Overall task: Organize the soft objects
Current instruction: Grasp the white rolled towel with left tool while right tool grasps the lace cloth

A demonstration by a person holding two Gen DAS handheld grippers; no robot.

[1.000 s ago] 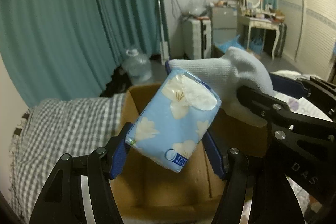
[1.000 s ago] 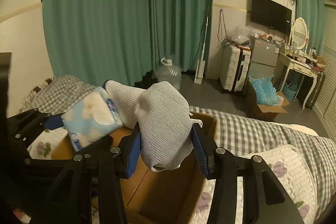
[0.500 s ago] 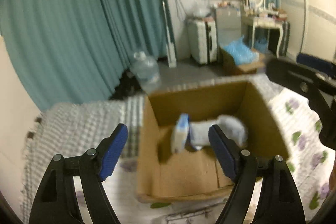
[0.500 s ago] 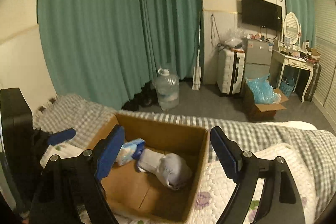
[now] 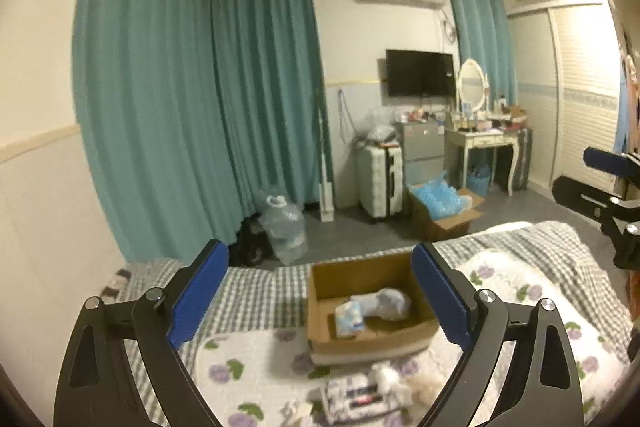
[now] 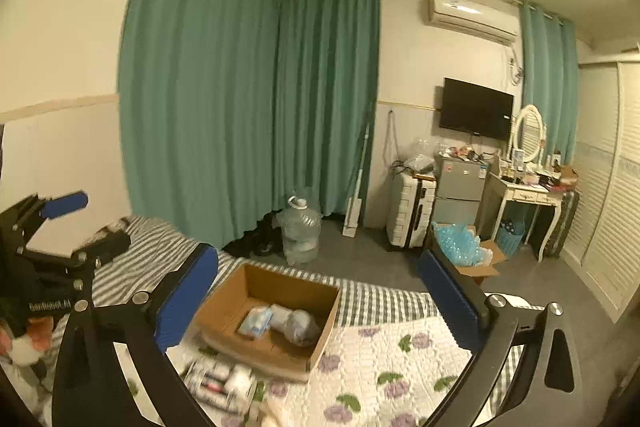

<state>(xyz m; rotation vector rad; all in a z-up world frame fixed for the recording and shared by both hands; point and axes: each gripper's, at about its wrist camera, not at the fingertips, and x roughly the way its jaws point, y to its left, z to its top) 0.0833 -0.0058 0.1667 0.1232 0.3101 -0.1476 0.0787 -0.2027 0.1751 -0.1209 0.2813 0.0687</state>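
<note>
At frame centre, the box (image 5: 370,341) held tissue pack (image 5: 349,319) and sock (image 5: 386,303) — both grippers, left gripper (image 5: 320,297) and right gripper (image 6: 318,299), gaped wide, empty; blurred packets (image 6: 222,385) below risked a misjudged grab.

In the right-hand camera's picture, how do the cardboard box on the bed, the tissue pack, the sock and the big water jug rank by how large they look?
1. Cardboard box
2. Water jug, though it stands farther off
3. Sock
4. Tissue pack, near the sock in size
</note>
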